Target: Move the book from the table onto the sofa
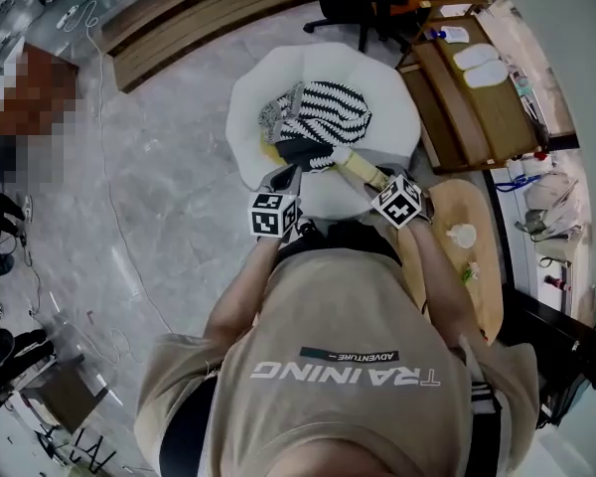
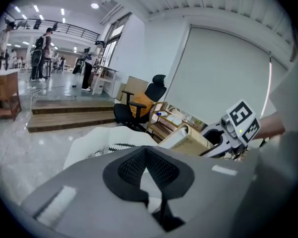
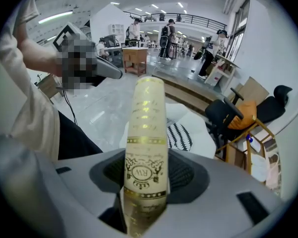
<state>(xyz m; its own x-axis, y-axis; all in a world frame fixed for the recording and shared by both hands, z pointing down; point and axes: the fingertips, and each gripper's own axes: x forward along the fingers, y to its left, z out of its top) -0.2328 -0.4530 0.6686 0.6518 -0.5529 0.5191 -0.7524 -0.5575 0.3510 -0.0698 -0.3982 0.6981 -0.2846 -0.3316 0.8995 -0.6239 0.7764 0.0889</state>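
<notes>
Over one sofa (image 1: 387,97) | right tongs (image 3: 145,182) grip one book (image 3: 146,128) | left tongs (image 2: 148,167) closed

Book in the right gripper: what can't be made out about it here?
- Cover of the book: right gripper view shows only the spine, its print too small to read.
- Contact with the sofa: head view, the book hides what lies under it.
- Its gripped end: left gripper view, behind the right gripper.

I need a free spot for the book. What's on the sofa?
A striped blanket lies on the white sofa. The book in the right gripper hides part of the seat's near edge.
</notes>
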